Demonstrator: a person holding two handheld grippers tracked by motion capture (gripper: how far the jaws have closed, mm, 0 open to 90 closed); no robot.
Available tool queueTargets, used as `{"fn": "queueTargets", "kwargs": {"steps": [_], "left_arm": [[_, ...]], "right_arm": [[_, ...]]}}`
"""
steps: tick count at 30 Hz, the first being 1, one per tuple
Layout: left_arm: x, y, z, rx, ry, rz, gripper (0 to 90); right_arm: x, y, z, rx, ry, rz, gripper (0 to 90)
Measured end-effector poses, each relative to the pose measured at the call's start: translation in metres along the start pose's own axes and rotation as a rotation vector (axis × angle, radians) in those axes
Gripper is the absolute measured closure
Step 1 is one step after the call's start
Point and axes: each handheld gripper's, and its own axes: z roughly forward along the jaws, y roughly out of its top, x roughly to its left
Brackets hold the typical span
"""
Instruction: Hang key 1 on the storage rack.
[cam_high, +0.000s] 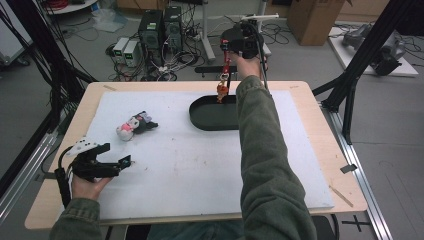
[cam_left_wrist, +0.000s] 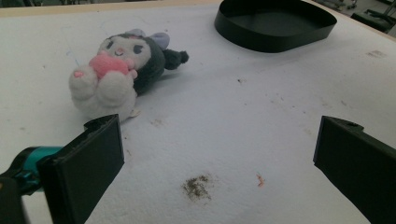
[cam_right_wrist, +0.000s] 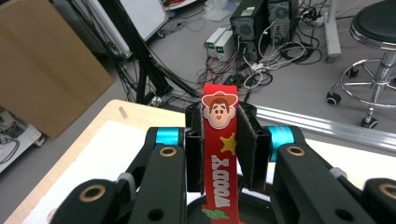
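above the black tray (cam_high: 205, 120), the right gripper (cam_high: 227, 60) clamps a red strap (cam_high: 226, 67).

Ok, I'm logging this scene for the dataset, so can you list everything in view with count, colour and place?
Strap: one, red with a cartoon cowboy face and lettering, clamped in the right gripper, hanging over the tray's far end.
Tray: one, black, oval, far middle of the mat.
Plush toy: one, black and white with pink, lying on the mat's left part.
Mat: one, white, stained, covering the table.
Table: one, light wood.
Computers: two dark towers, floor beyond the table.
Cardboard box: one, brown, floor at far right.
Left gripper: black, open, near left of the mat.
Right gripper: black, shut on the strap.
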Motion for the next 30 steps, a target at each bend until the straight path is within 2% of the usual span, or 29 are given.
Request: {"fn": "queueTargets", "kwargs": {"steps": [4, 7, 9, 11, 12, 14, 15, 16, 17, 18, 20, 22, 24, 25, 26, 29, 30], "left_arm": [[0.0, 0.0, 0.001, 0.01, 0.0, 0.005, 2.0], [0.0, 0.0, 0.002, 0.005, 0.002, 0.001, 2.0], [0.0, 0.0, 0.001, 0.008, 0.001, 0.006, 2.0], [0.0, 0.0, 0.001, 0.005, -0.003, 0.004, 2.0], [0.0, 0.0, 0.001, 0.006, -0.005, 0.003, 2.0], [0.001, 0.0, 0.001, 0.004, -0.004, 0.0, 2.0], [0.0, 0.0, 0.001, 0.002, -0.004, -0.005, 2.0], [0.0, 0.0, 0.0, 0.0, 0.0, -0.002, 2.0], [0.0, 0.0, 0.0, -0.001, 0.0, -0.002, 2.0], [0.0, 0.0, 0.0, -0.001, 0.0, -0.002, 2.0], [-0.001, 0.0, 0.0, 0.005, 0.0, 0.0, 2.0], [-0.001, 0.0, 0.0, 0.006, -0.001, -0.001, 2.0], [-0.002, 0.0, -0.001, 0.006, -0.002, 0.004, 2.0], [-0.002, 0.0, -0.002, 0.008, -0.003, 0.007, 2.0], [-0.003, 0.0, -0.002, 0.008, -0.003, 0.006, 2.0], [-0.003, 0.0, -0.002, 0.014, -0.001, 0.008, 2.0], [-0.003, 0.0, -0.002, 0.014, -0.001, 0.011, 2.0]], "right_arm": [[-0.003, -0.001, 0.011, -0.045, -0.005, 0.024, 75.0], [-0.003, -0.003, 0.017, -0.058, -0.035, 0.004, 74.2], [-0.002, -0.003, 0.017, -0.064, -0.036, 0.003, 72.2], [-0.001, -0.003, 0.017, -0.074, -0.036, -0.012, 47.0], [0.001, -0.002, 0.016, -0.064, -0.04, -0.028, 38.4], [0.005, -0.002, 0.012, -0.045, -0.08, -0.076, 22.9], [0.005, -0.002, 0.012, -0.028, -0.079, -0.086, 15.6], [0.006, -0.003, 0.009, 0.013, -0.082, -0.105, 8.2], [0.006, -0.003, 0.009, 0.013, -0.082, -0.105, 8.2], [0.006, -0.004, 0.008, 0.021, -0.077, -0.114, 1.2], [0.008, -0.004, 0.005, 0.052, -0.067, -0.149, 0.8], [0.012, -0.007, 0.0, 0.059, -0.042, -0.186, 0.8], [0.015, -0.011, -0.004, 0.072, 0.003, -0.223, 0.8], [0.022, -0.017, -0.009, 0.102, 0.0, -0.284, 0.8], [0.023, -0.021, -0.011, 0.108, 0.003, -0.306, 0.8], [0.024, -0.025, -0.013, 0.141, 0.006, -0.318, 0.8], [0.024, -0.028, -0.015, 0.152, -0.004, -0.339, 0.8]]}}
